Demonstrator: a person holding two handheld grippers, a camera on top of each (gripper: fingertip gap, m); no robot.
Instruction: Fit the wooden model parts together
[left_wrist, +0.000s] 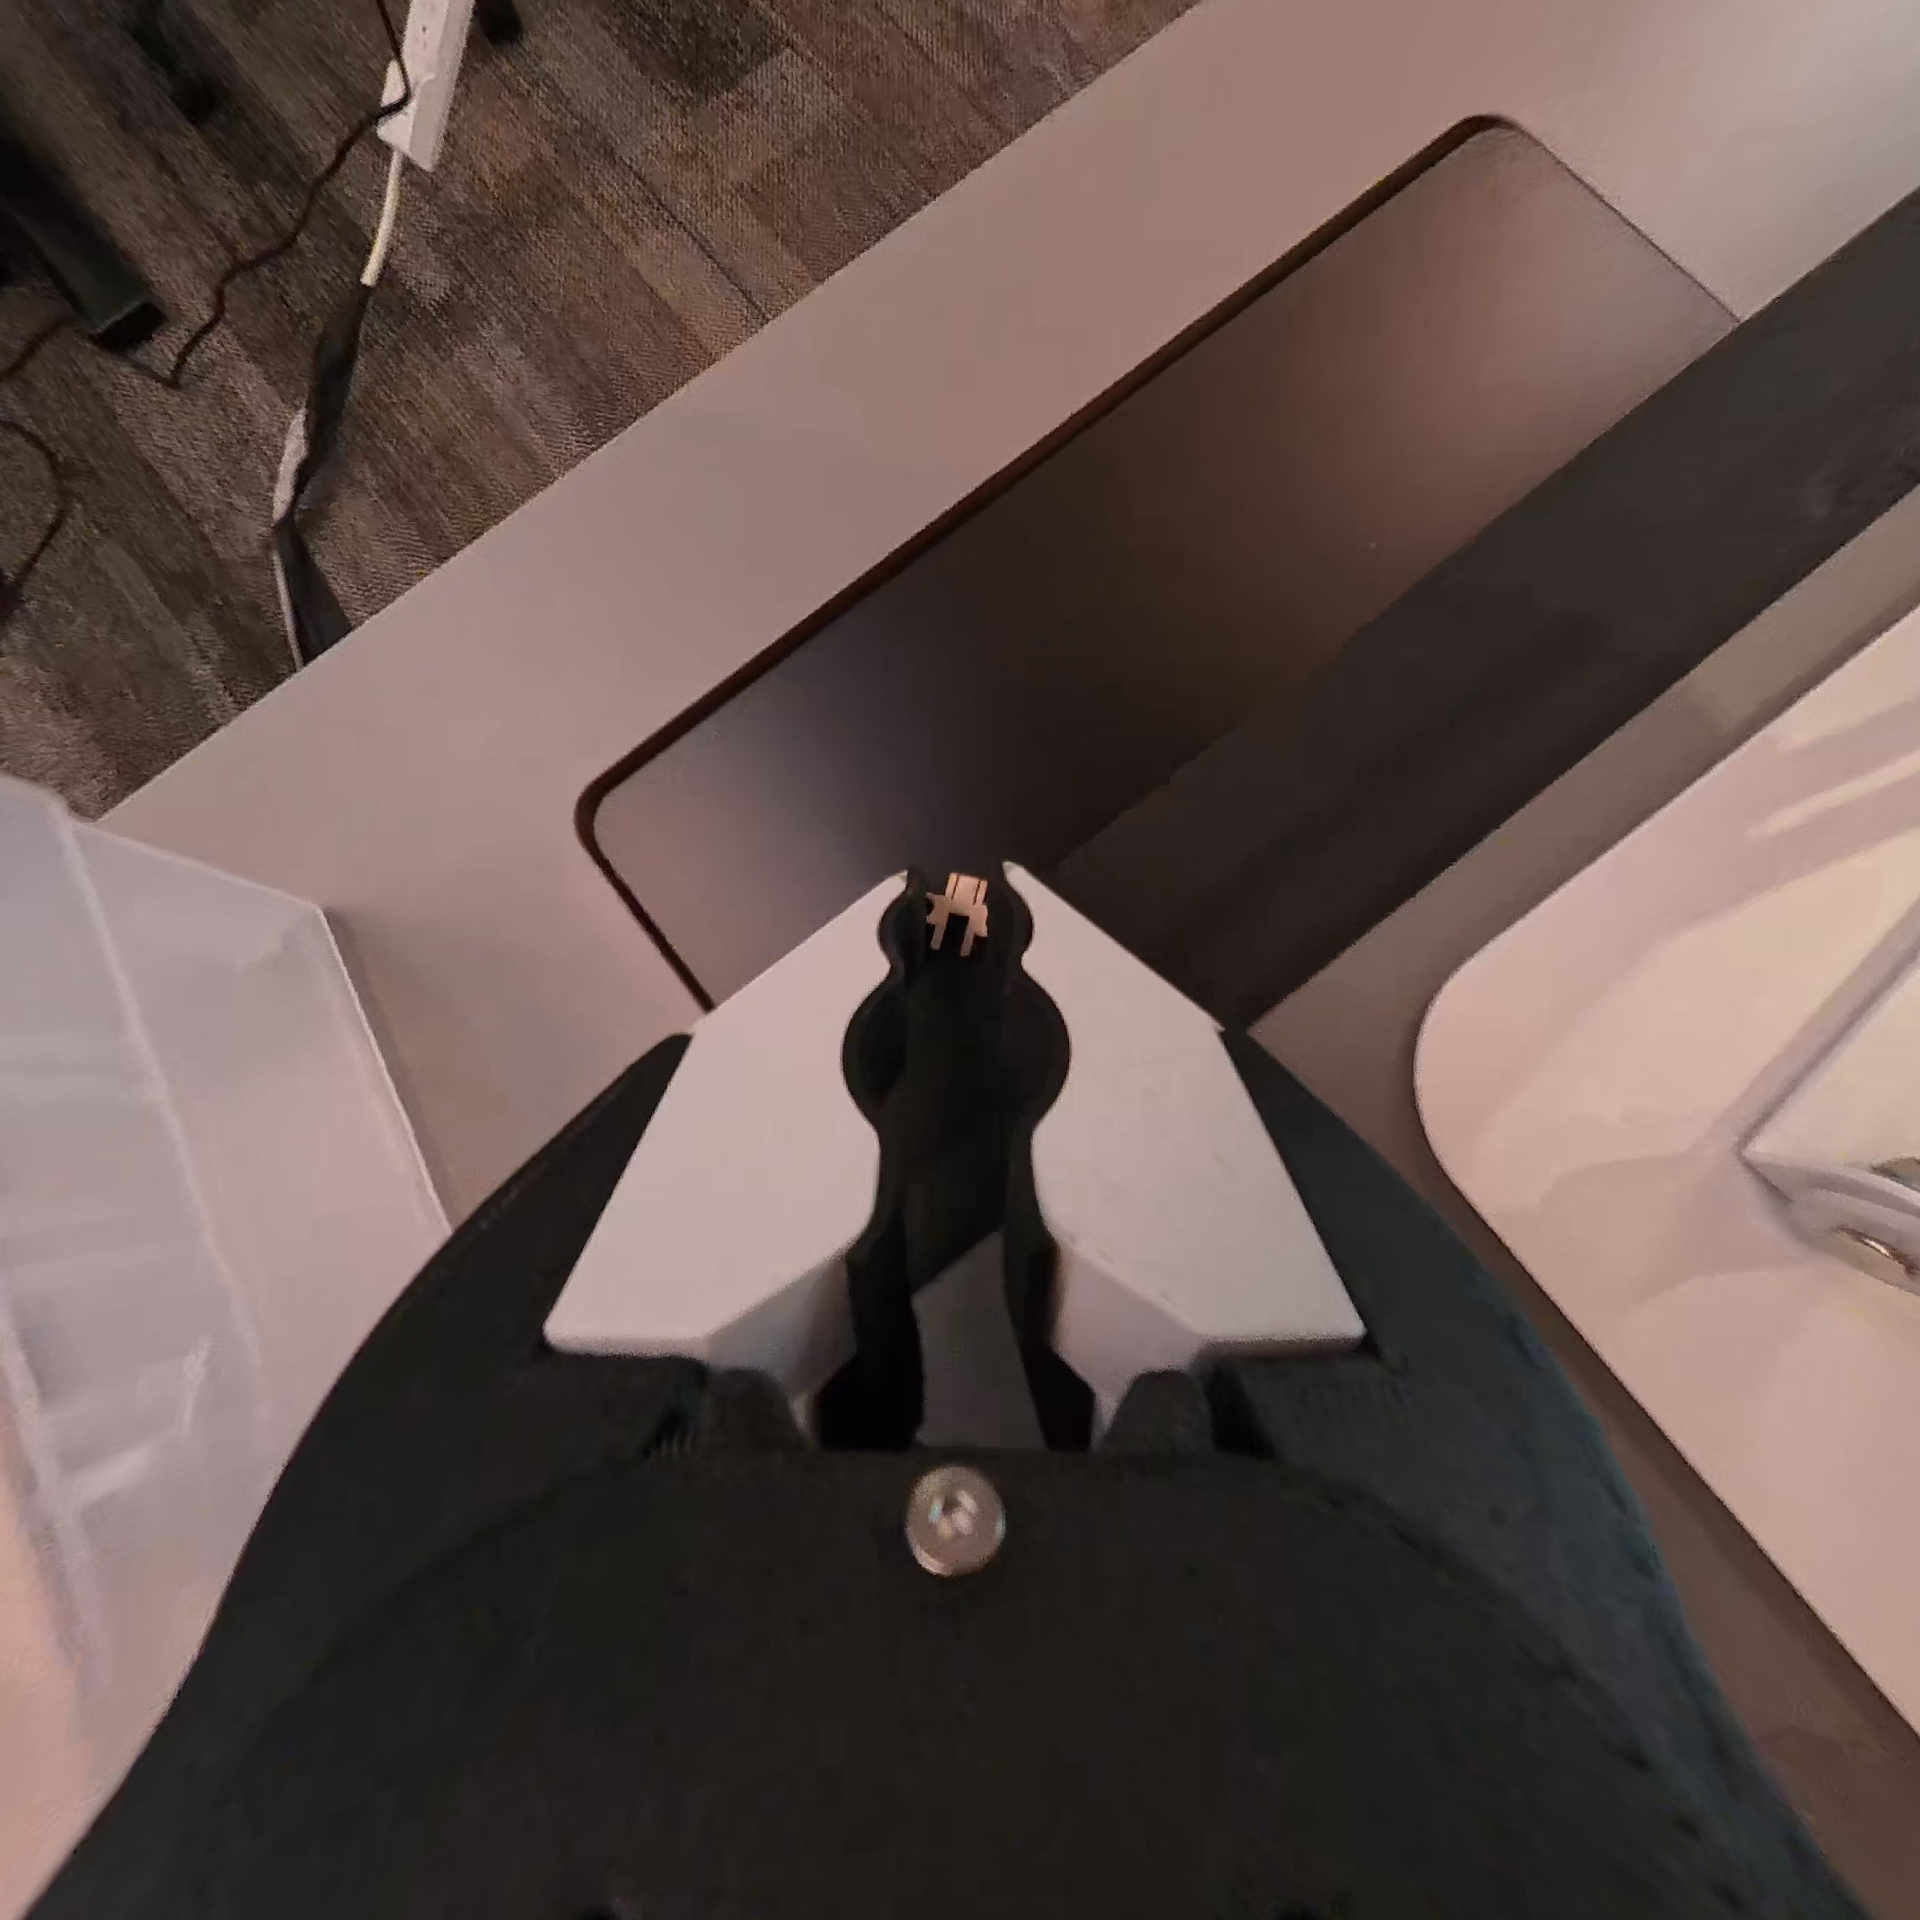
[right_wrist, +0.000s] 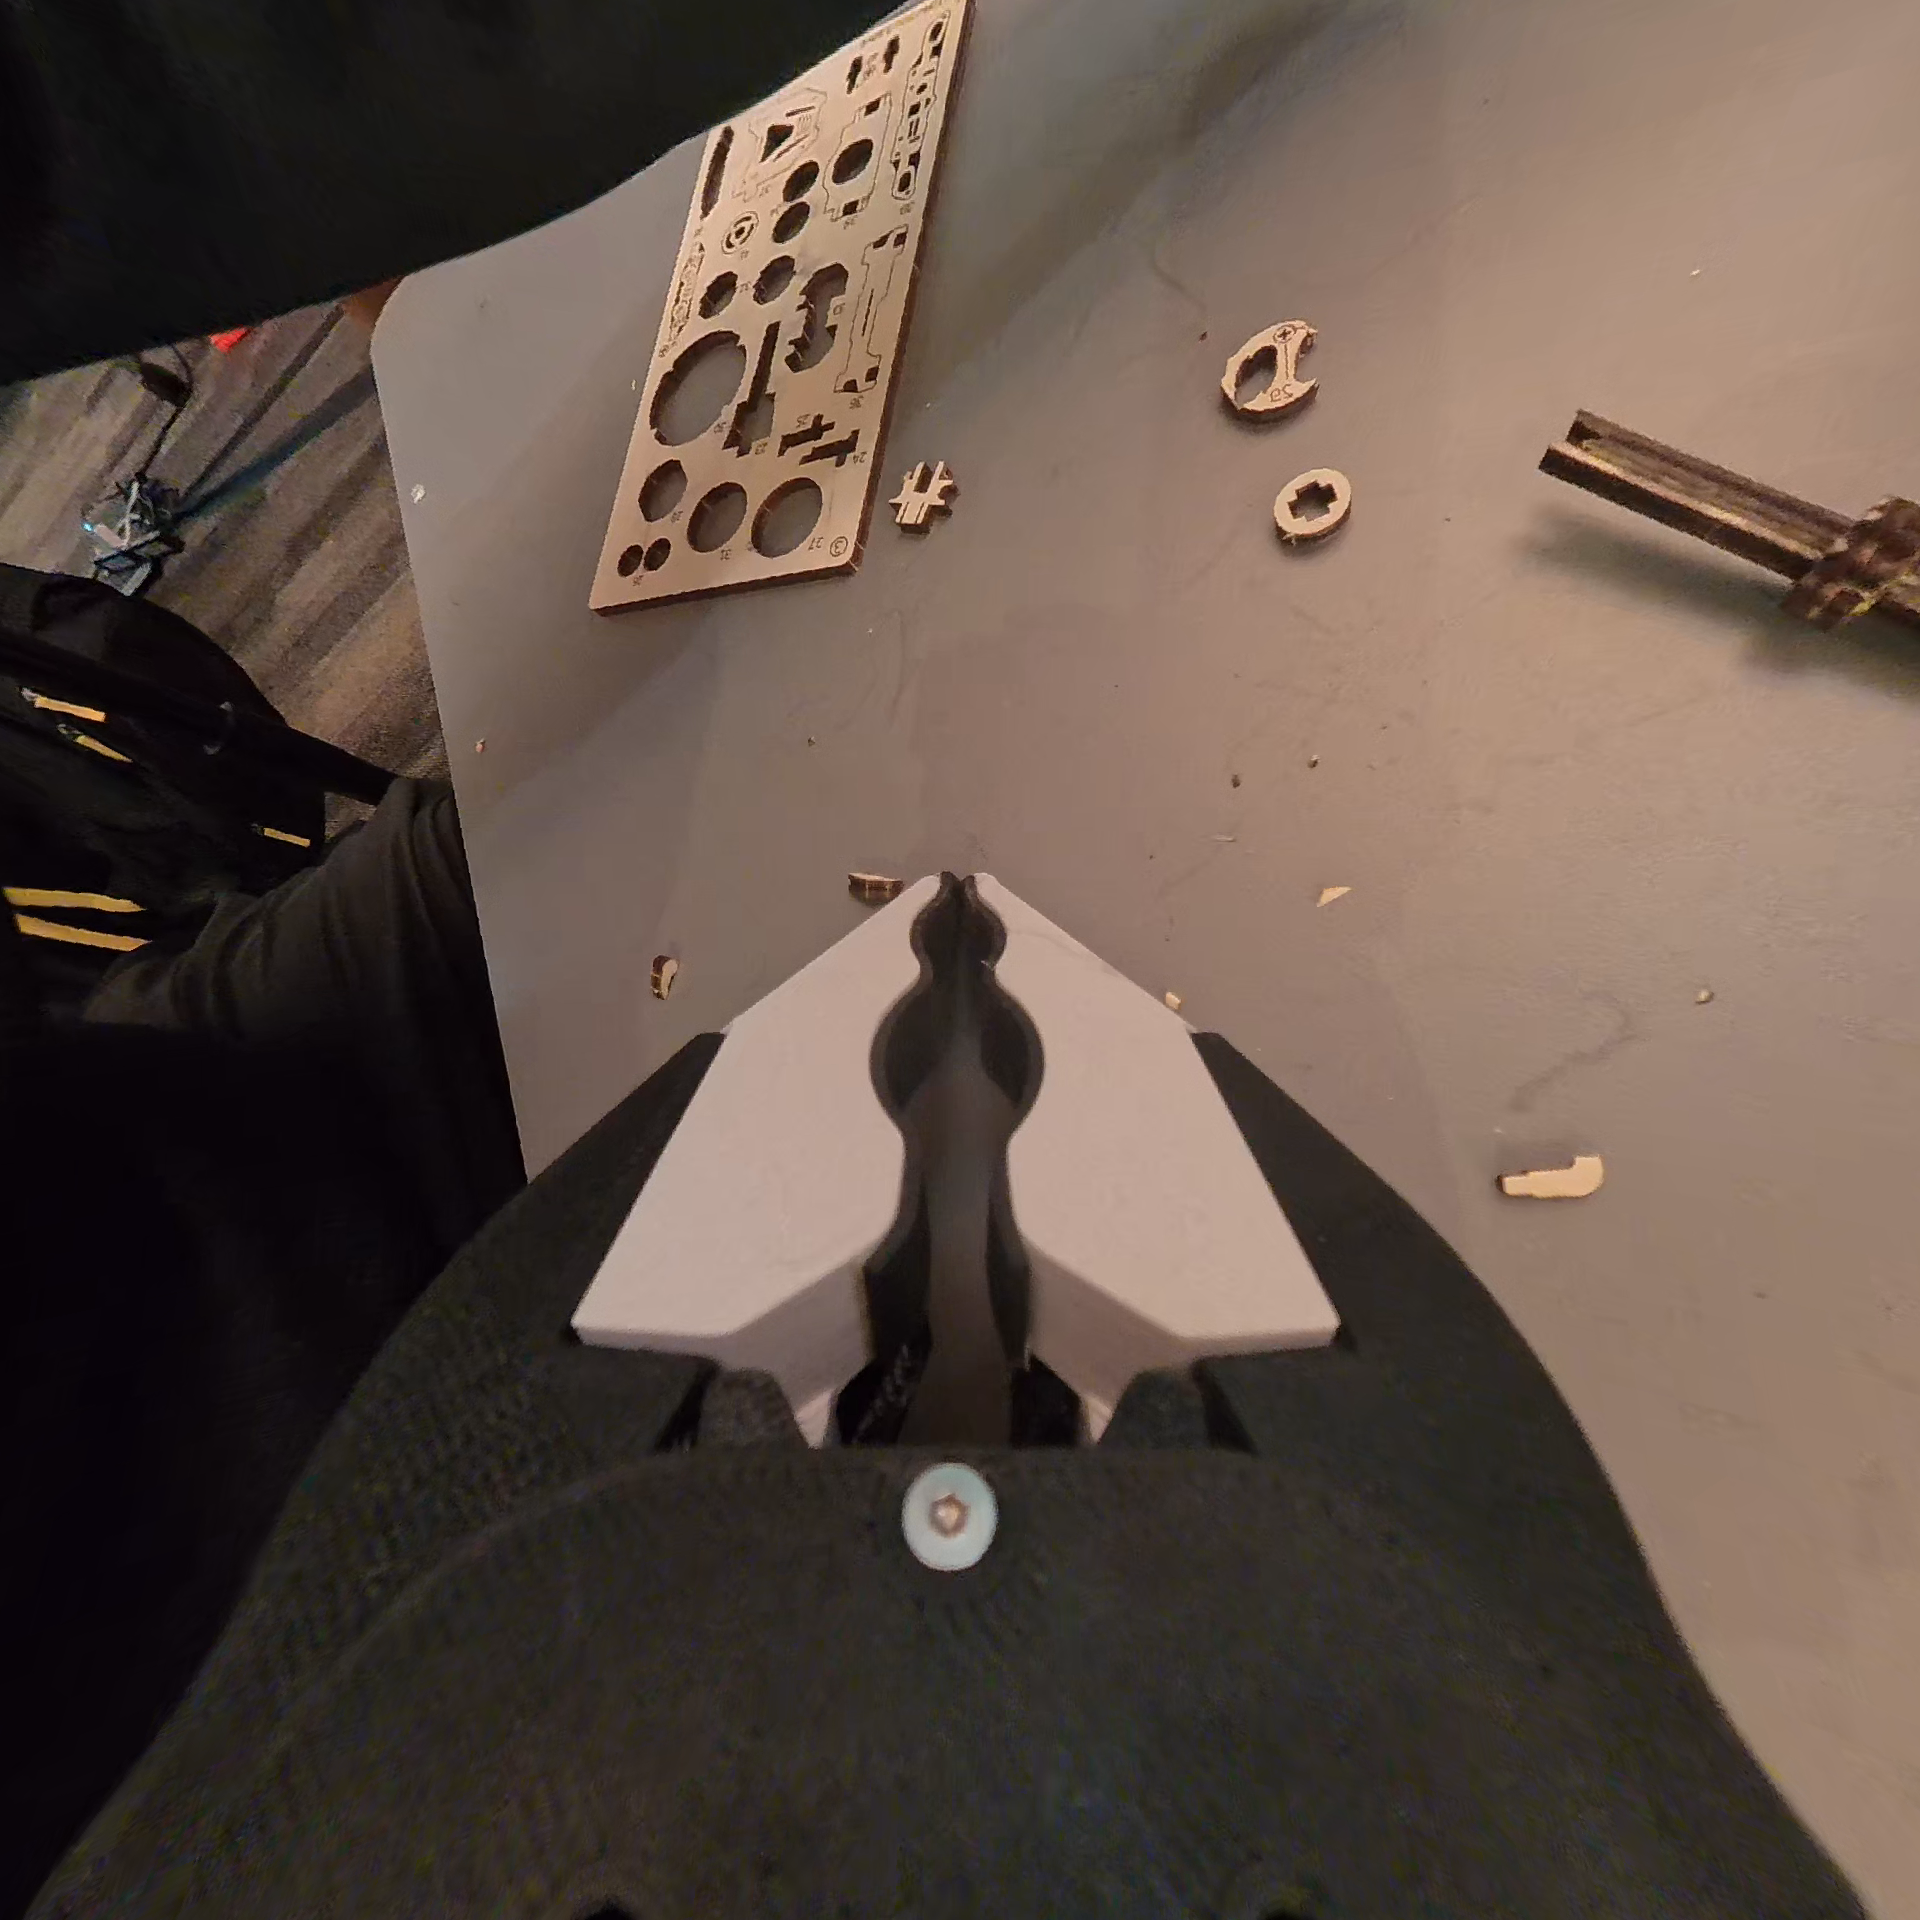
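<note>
My left gripper (left_wrist: 958, 891) is shut on a small pale wooden part (left_wrist: 962, 910) with notched prongs. It holds the part in the air above a dark panel (left_wrist: 1091, 582). My right gripper (right_wrist: 961, 883) is shut with nothing between its tips, low over the grey table (right_wrist: 1351, 831). In the right wrist view a punched-out wooden sheet (right_wrist: 769, 312) lies at the far left of the table. Near it lie a small hash-shaped part (right_wrist: 923, 497), a ring part (right_wrist: 1313, 505) and a crescent part (right_wrist: 1270, 370). A dark rod assembly (right_wrist: 1745, 530) lies at the far right.
Wood scraps (right_wrist: 1551, 1179) (right_wrist: 873, 886) lie scattered near my right gripper. A person's dark sleeve (right_wrist: 260, 935) is at the table's left edge. A clear plastic box (left_wrist: 156, 1143) stands to the left of my left gripper and a white rounded board (left_wrist: 1662, 1039) to its right. Cables (left_wrist: 322, 343) lie on the floor. Tip to tip, the grippers are about 50 cm apart.
</note>
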